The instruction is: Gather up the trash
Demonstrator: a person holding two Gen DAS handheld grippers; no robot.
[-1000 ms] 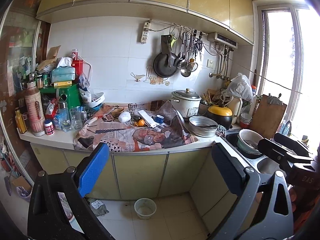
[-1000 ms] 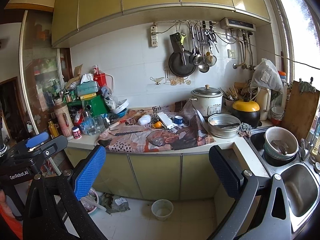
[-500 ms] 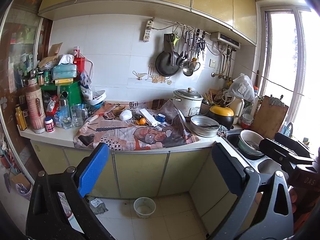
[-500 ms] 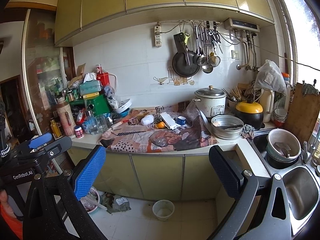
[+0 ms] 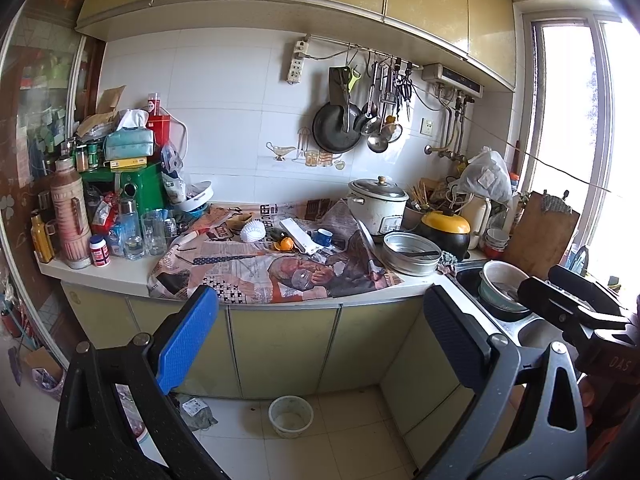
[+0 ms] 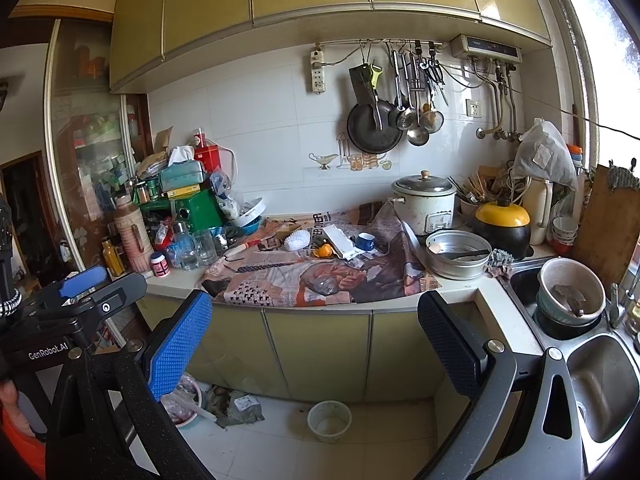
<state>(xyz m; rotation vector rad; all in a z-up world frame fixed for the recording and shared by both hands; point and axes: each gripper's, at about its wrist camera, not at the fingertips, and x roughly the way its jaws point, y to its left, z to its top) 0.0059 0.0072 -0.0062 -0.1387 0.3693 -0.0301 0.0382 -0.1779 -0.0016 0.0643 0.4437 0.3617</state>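
Newspaper (image 5: 256,276) (image 6: 304,280) covers a cluttered kitchen counter. On it lie a white paper cupcake liner (image 5: 253,230) (image 6: 297,239), orange peel (image 5: 285,243) (image 6: 323,251), a white wrapper (image 5: 299,235) (image 6: 339,241) and a clear crumpled plastic piece (image 5: 303,278) (image 6: 326,285). My left gripper (image 5: 320,344) stands open and empty, well back from the counter. My right gripper (image 6: 316,344) is open and empty too, at a similar distance. Each gripper shows at the edge of the other's view.
Jars, glasses (image 5: 152,232) and a green box (image 5: 136,192) crowd the counter's left end. A rice cooker (image 6: 424,204), a steel basin (image 6: 458,254) and a yellow-lidded pot (image 6: 502,220) stand right. The sink (image 6: 600,376) holds bowls. A small bucket (image 6: 329,420) and bagged litter (image 6: 236,406) lie on the floor.
Both views have drifted slightly leftward and up, so the counter sits a little further right in each. Both grippers stay open and empty.
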